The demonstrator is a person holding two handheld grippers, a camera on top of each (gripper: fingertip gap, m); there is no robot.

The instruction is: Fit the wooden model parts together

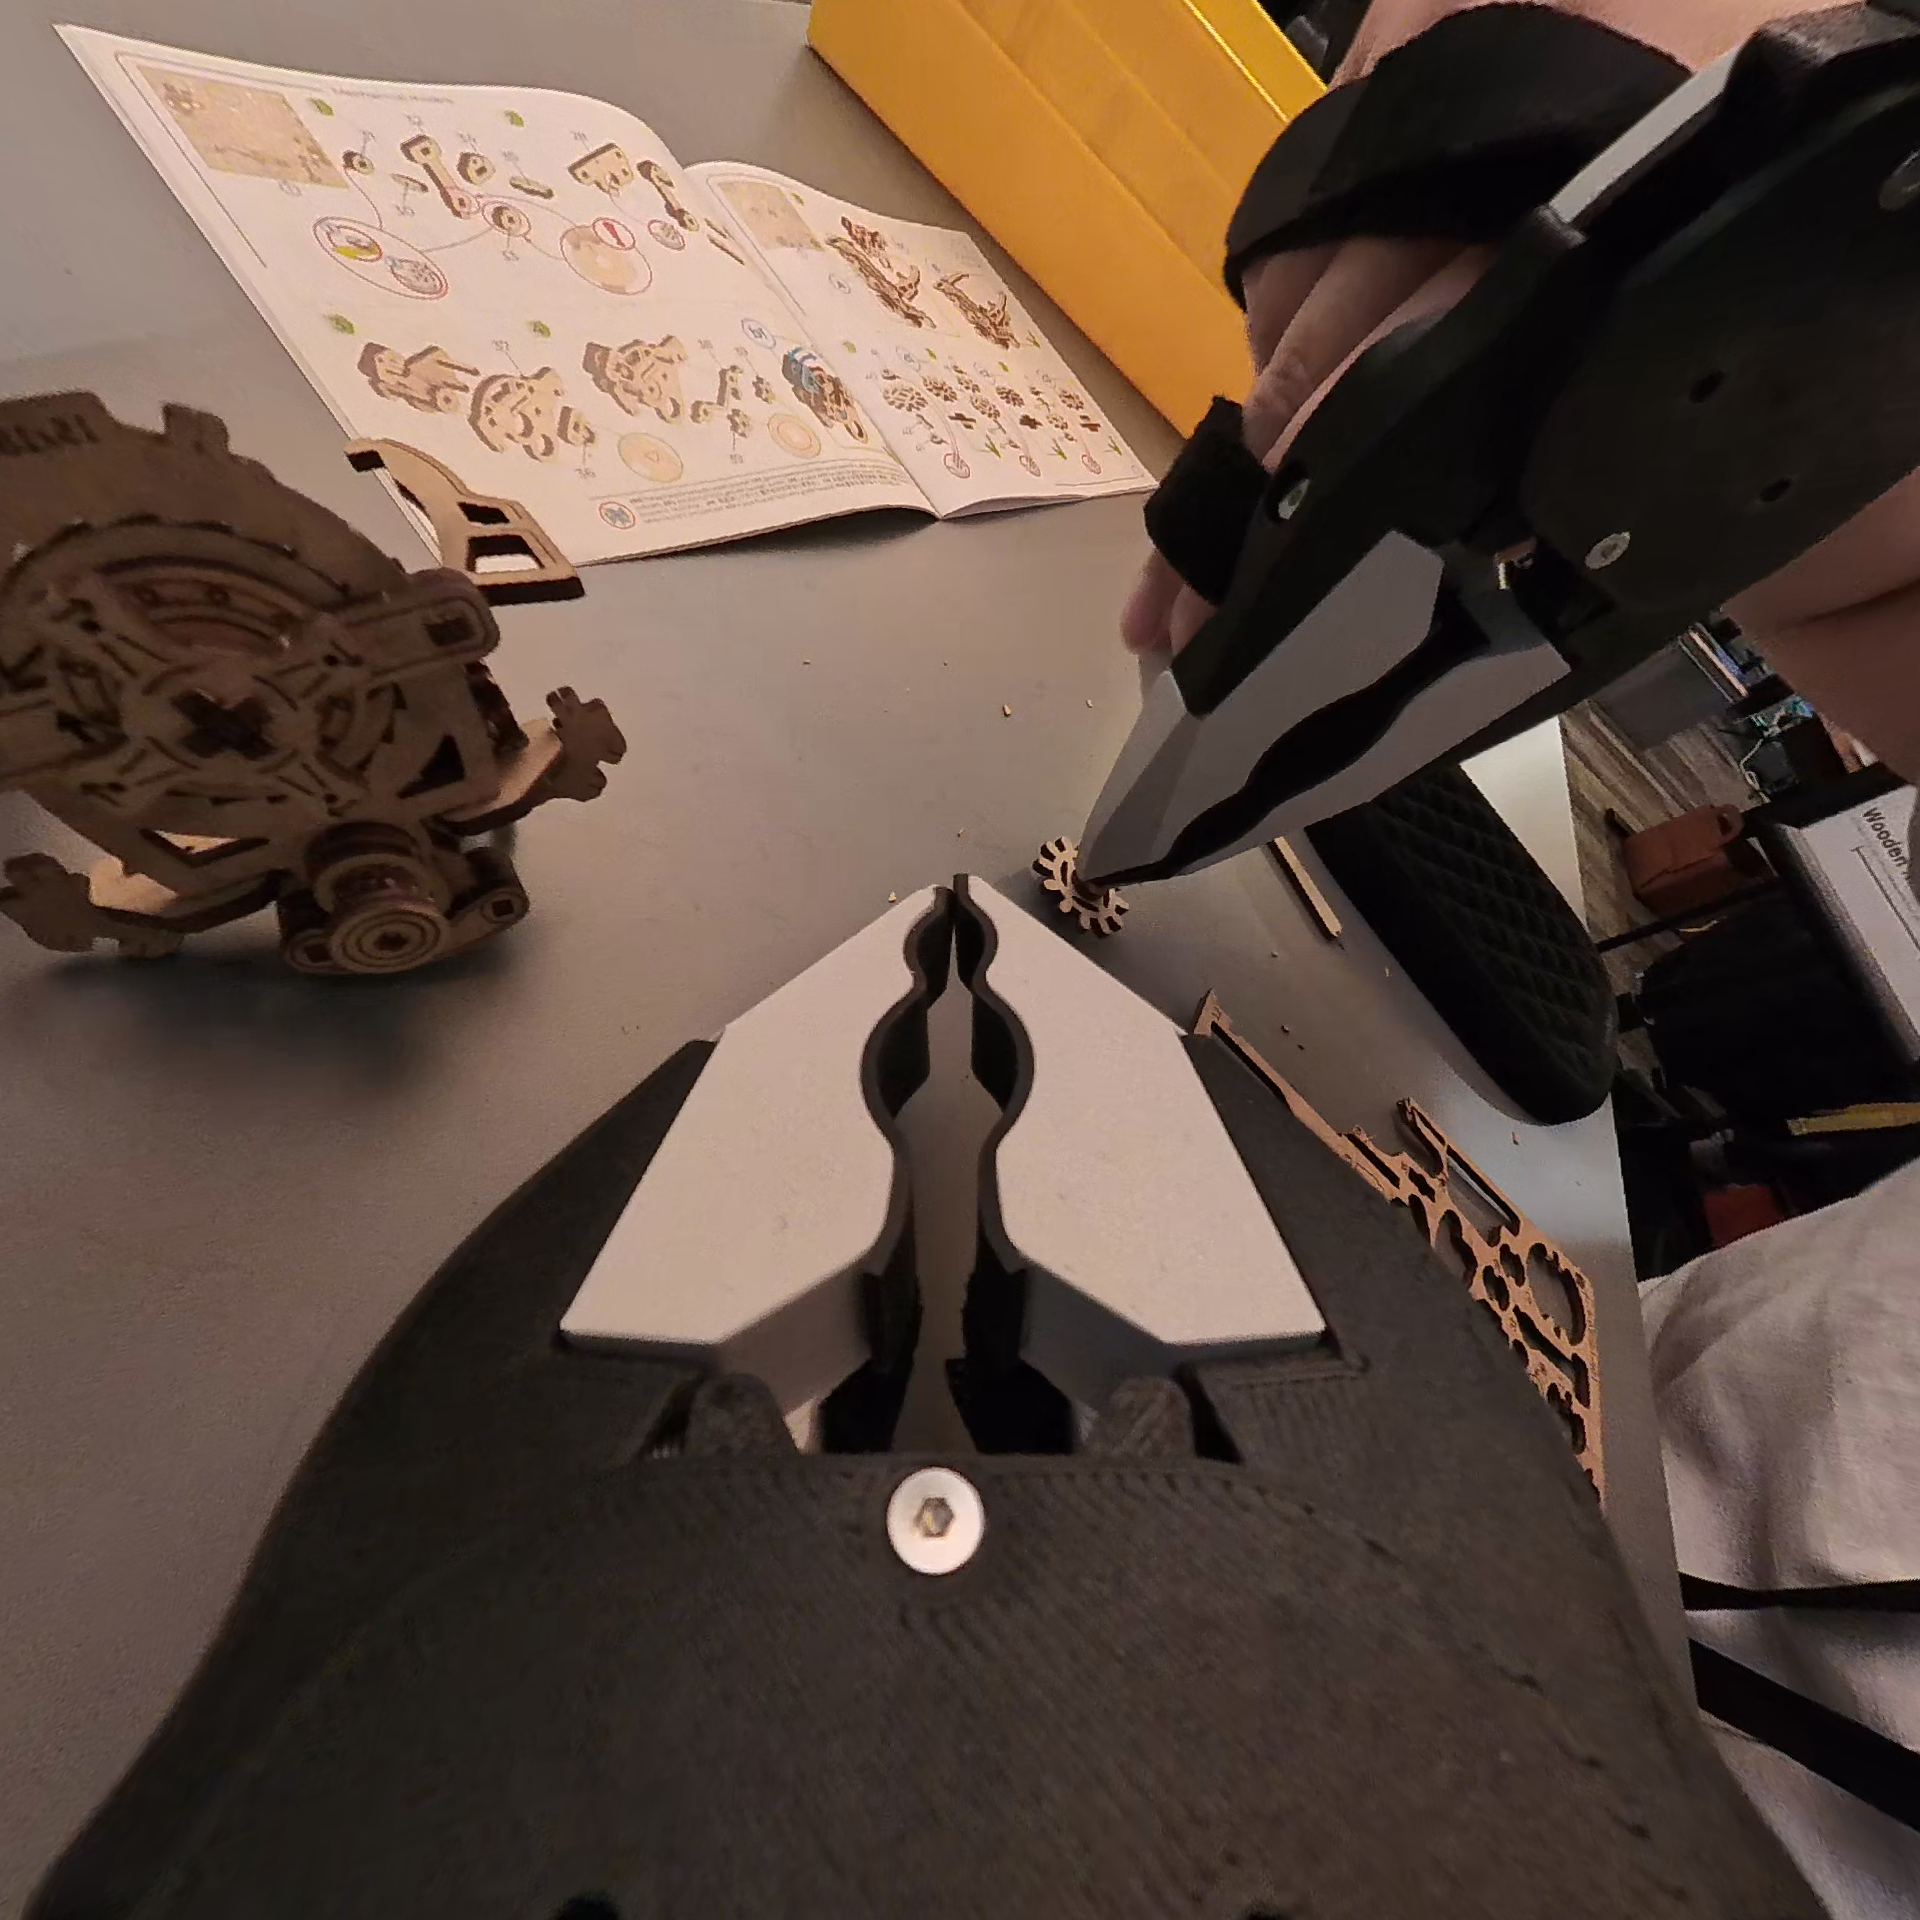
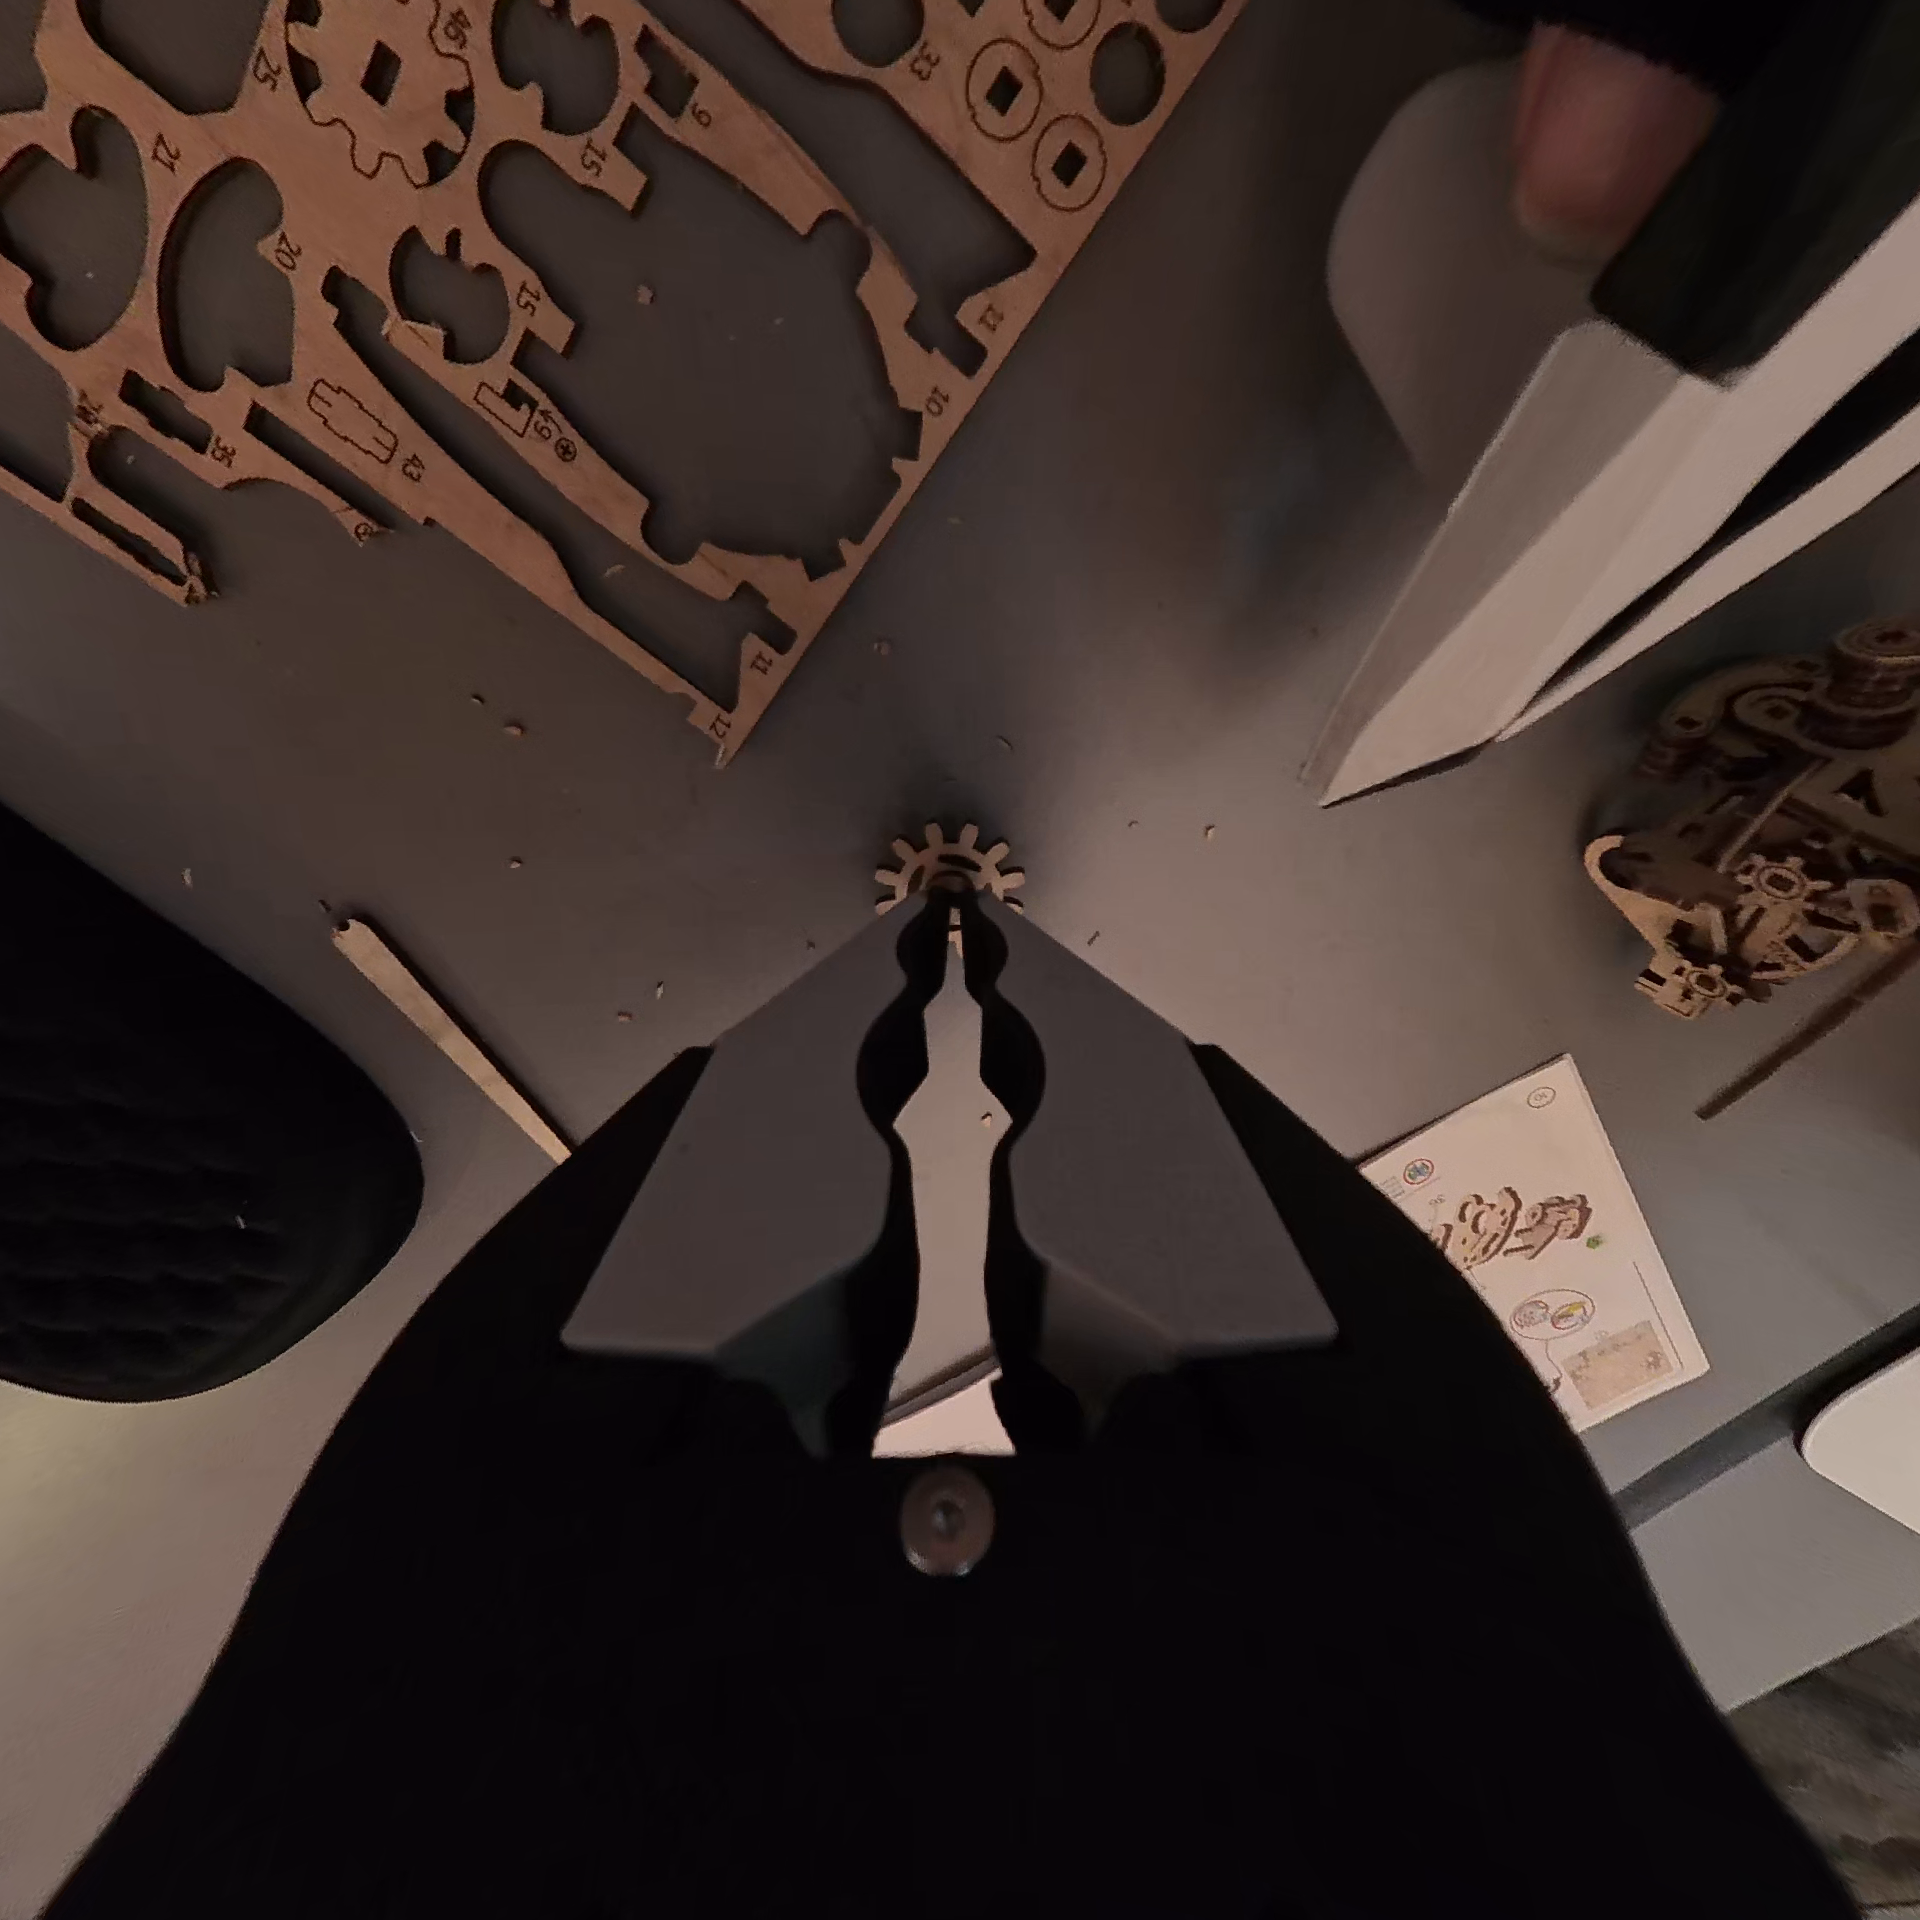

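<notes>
While the half-built wooden model (image 1: 260, 717) stands well apart on the grey table (image 1: 779, 727), the step in hand looks like picking up a loose part: a small wooden gear (image 2: 949, 868) lying flat near the table's edge. The right gripper (image 2: 954, 914) comes down steeply on it, tips almost together and set at the gear's centre, where a small hub or peg seems to stand up; from the left wrist view the tips (image 1: 1107, 878) appear to pinch that hub, so I judge the gripper clamped on the gear, though the contact is small and partly hidden. The gear rests on the table, not lifted. The left gripper (image 1: 954, 896) hovers just beside it, jaws together with only a hairline slit between them and nothing held. The next move likely calls for a straight lift without tilting the gear, then a carry over to the model, where the left gripper would probably need to steady the assembly. A punched-out plywood sheet (image 2: 499, 312) lies near, a thin wooden strip (image 2: 447, 1029) beside it, and an open instruction booklet (image 1: 582, 312) farther off by a yellow box (image 1: 1049, 156).
</notes>
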